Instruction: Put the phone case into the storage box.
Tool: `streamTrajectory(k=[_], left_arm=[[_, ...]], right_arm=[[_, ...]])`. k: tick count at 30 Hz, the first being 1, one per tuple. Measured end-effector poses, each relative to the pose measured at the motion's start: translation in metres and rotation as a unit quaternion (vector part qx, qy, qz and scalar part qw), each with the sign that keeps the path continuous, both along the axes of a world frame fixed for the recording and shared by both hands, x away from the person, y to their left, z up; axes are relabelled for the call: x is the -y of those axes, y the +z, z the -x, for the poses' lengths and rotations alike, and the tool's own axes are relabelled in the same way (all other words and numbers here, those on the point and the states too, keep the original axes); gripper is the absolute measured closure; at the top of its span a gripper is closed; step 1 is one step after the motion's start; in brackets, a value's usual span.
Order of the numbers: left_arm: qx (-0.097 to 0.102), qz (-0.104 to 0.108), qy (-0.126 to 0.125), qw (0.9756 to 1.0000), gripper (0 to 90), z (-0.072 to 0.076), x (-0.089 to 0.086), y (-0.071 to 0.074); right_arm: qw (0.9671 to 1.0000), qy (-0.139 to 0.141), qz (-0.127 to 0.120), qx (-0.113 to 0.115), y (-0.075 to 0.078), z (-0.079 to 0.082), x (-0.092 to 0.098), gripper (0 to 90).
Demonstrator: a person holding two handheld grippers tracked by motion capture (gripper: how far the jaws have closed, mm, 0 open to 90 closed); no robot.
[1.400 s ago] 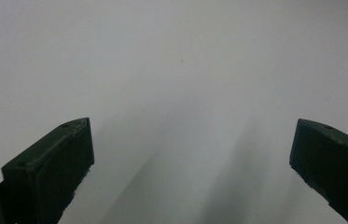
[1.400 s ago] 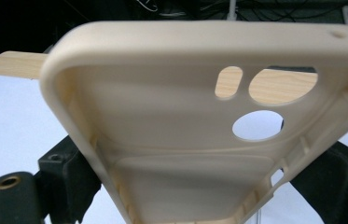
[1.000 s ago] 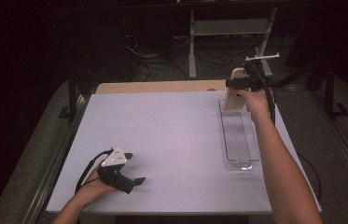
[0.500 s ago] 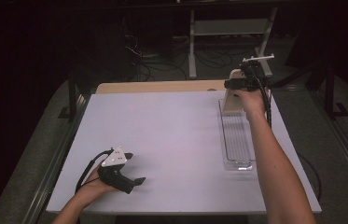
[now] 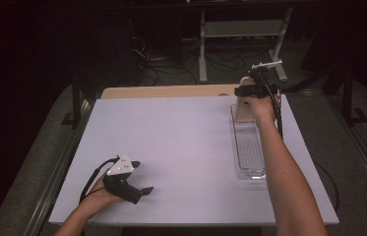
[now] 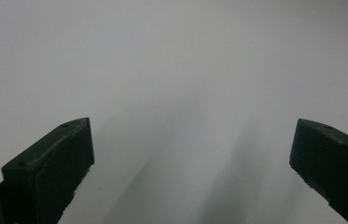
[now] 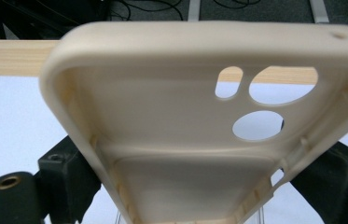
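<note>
A cream phone case [image 7: 171,126] with camera cut-outs sits between the jaws of my right gripper [image 7: 199,186], which is shut on it. In the high view the right gripper [image 5: 246,92] holds the case [image 5: 244,109] upright over the far end of a clear plastic tray [image 5: 248,147]. Near the table's front left, my left gripper [image 5: 141,178] rests low on the white table top [image 5: 181,142]. Its jaws stand wide open [image 6: 190,158] with nothing between them, facing bare white surface.
A wooden strip [image 5: 166,92] runs along the table's far edge. Behind it lie cables and a metal stand [image 5: 242,29] on a dark floor. Metal rails [image 5: 68,157] flank the table's left side.
The right hand and the case have shifted very slightly toward the far edge. The left gripper has not moved.
</note>
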State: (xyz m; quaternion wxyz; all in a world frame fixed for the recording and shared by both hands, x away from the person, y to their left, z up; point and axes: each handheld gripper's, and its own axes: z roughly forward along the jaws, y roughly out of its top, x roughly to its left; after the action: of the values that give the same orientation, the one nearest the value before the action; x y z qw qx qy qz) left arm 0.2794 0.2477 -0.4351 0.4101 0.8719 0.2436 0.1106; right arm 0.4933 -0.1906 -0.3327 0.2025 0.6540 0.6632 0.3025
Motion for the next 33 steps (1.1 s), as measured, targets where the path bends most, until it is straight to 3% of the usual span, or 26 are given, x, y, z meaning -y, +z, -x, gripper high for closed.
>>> streamTrajectory(k=[9,14,33], left_arm=[[0.0,0.0,0.0,1.0,0.0,0.0,0.0,0.0],[-0.001,0.0,0.001,1.0,0.0,0.0,0.0,0.0],[-0.002,-0.001,-0.002,1.0,0.0,0.0,0.001,-0.001]], right_arm=[[0.9999,-0.005,0.007,-0.011,-0.008,-0.005,-0.005,10.1],[0.9996,-0.004,0.025,-0.016,-0.012,-0.007,-0.007,10.1],[0.9989,-0.012,0.027,-0.038,-0.024,-0.016,-0.009,9.9]])
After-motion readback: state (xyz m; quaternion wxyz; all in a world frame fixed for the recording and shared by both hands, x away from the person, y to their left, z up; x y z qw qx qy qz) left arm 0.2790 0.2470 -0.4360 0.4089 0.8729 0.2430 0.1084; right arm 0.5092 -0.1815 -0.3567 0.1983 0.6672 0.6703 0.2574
